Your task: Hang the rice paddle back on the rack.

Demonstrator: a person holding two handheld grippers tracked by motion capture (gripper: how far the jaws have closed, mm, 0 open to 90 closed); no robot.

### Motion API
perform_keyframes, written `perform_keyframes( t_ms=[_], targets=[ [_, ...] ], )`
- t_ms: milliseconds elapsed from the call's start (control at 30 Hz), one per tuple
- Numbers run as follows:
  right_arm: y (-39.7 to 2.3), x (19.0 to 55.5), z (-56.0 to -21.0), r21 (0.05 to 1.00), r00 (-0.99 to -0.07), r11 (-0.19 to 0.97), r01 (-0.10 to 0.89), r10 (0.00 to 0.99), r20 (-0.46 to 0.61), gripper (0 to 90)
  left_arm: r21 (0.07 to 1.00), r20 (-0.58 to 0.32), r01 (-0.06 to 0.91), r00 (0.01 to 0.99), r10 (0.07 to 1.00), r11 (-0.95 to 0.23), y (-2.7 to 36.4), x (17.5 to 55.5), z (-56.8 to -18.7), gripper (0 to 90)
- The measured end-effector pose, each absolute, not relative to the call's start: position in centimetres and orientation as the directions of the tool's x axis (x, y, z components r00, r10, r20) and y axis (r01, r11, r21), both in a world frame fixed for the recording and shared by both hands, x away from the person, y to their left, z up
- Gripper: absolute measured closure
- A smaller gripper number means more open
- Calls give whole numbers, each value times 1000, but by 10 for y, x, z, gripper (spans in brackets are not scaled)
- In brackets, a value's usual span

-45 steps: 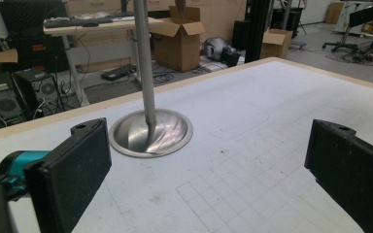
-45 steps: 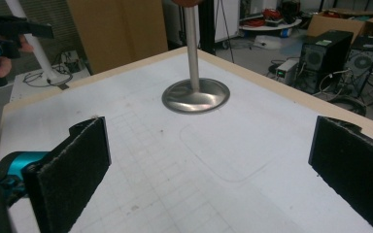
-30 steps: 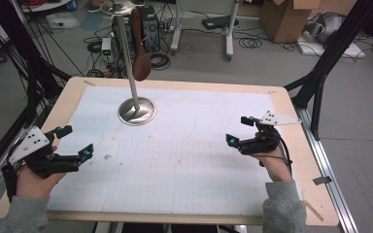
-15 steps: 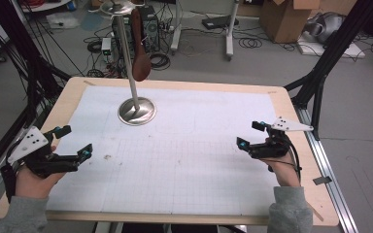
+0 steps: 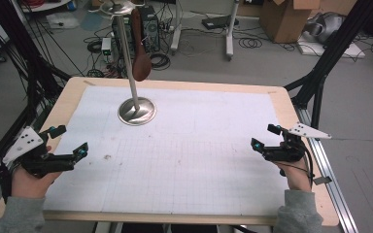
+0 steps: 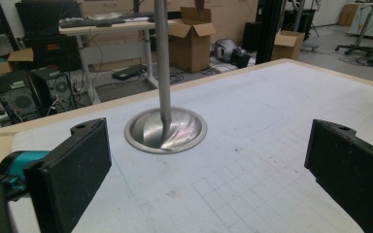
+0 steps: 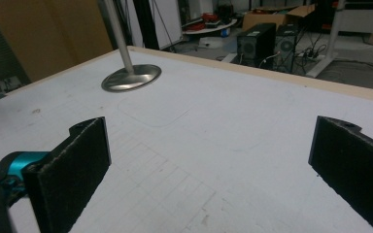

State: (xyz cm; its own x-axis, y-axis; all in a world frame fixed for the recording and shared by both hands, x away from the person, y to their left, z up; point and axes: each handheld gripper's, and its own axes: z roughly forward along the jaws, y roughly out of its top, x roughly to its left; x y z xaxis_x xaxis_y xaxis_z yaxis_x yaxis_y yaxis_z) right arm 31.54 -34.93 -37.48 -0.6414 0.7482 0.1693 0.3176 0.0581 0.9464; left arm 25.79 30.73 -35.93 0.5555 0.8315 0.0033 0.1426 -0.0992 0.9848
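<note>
Left hand-held gripper sits at the lower left of the high view, over the left edge of the surface, jaws spread wide apart with nothing between them. Right hand-held gripper sits at the right of the frame, near the right edge of the surface, jaws likewise wide apart and empty. Each is held in a hand with a grey sleeve.

Metal stand: round shiny base resting on the white gridded sheet at upper left of centre, thin upright pole rising from it. A brown spoon-shaped object hangs from the top of the stand, beside the pole, clear of the surface.

Left gripper view: stand base at centre frame, between and beyond the two black jaws, well apart from them. Right gripper view: stand base at upper left, farther off.
</note>
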Motion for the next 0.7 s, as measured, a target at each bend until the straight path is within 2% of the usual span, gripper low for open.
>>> perform_keyframes(
  t_ms=[367, 700],
  targets=[
    [-362, 306, -372, 958, -572, 56, 280, 811, 120, 5, 988, -4, 137, 498, 867, -74, 326, 256, -362, 33],
    [-386, 301, -379, 962, -483, -6, 271, 864, 141, 5, 990, -24, 138, 443, 896, -41, 343, 254, -366, 33]
  ],
)
